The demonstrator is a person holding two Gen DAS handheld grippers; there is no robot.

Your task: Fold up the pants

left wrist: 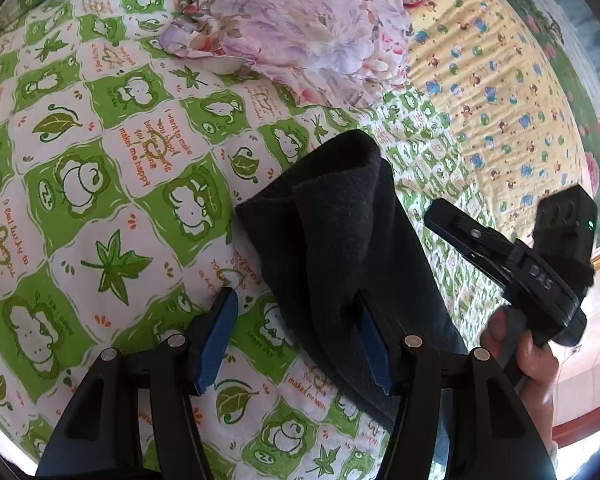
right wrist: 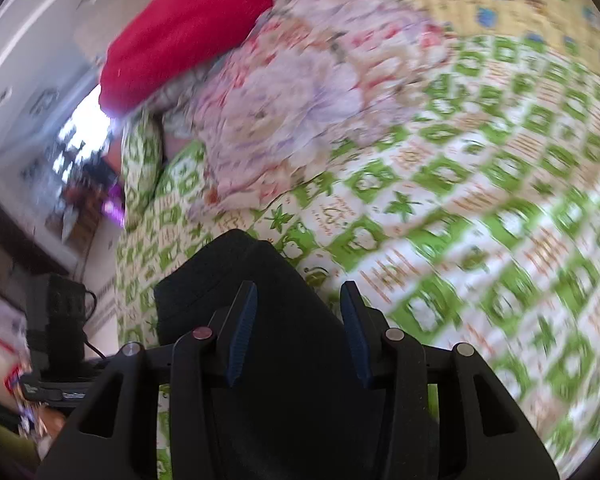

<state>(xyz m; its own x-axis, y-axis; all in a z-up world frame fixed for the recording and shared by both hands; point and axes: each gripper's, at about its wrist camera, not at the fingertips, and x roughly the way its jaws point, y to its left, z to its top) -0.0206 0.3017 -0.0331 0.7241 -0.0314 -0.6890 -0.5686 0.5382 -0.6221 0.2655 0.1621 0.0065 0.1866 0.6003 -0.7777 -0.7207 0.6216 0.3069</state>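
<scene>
The dark pants (left wrist: 340, 232) lie folded into a narrow strip on the bed, on a green-and-white checked bedsheet (left wrist: 100, 184) printed with leaves and cartoon figures. Their near end runs down toward the lower edge of the left wrist view, and the far end is bunched up into a soft peak.

The left hand-held gripper (left wrist: 296, 336) hovers low over the sheet with its blue pads apart. The right-hand pad sits against the edge of the pants, the left-hand pad is over bare sheet, and nothing is pinched between them.

To the right of it, a hand (left wrist: 528, 352) grips the handle of the right hand-held gripper (right wrist: 298, 332), which hangs above the sheet beside the pants. Its own camera view is blurred. In that view the pads stand apart with the black cloth of the pants directly beneath and between them; I cannot tell whether the pads press on the fabric.

Further up the bed sits a crumpled floral blanket (left wrist: 300, 28) in pinks and lilacs, with a red pillow (right wrist: 204, 20) behind it. A yellow quilted cover (left wrist: 496, 92) with small animal prints lies alongside the green sheet.
</scene>
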